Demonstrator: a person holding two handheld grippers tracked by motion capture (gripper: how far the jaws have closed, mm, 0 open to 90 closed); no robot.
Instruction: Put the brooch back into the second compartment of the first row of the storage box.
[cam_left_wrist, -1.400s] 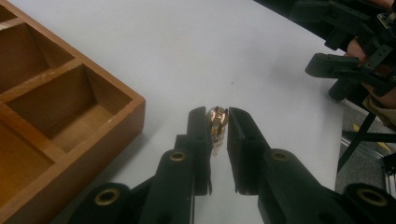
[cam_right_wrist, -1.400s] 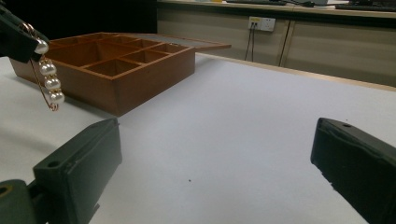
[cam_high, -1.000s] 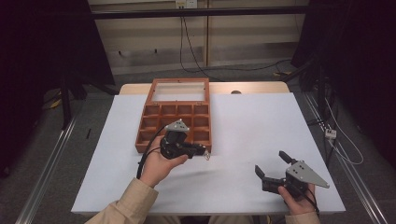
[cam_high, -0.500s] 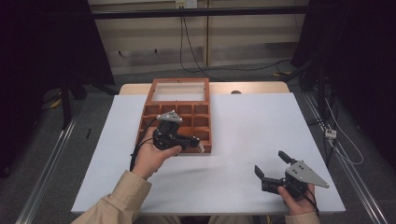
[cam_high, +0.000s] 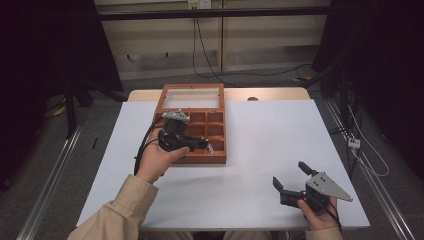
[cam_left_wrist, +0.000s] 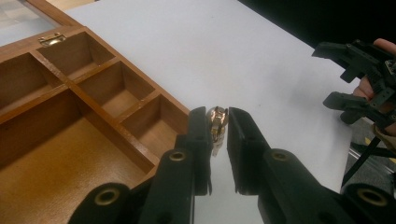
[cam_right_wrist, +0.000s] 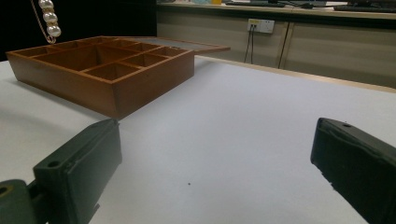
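High view showed the left gripper (cam_high: 209, 148) above the near right corner of the wooden compartment box (cam_high: 165, 102), jaws pinched on what was probably a pearl earring (cam_left_wrist: 217, 122), ready for dropping. The right gripper (cam_high: 292, 178) rested wide open and empty, well clear.

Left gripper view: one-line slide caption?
Left gripper pinches a small pearl-and-gold trinket above the near corner of the open wooden compartment box.

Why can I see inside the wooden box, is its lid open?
Open. The wooden box has its glass lid swung back flat on the table behind it, so the little compartments show from above.
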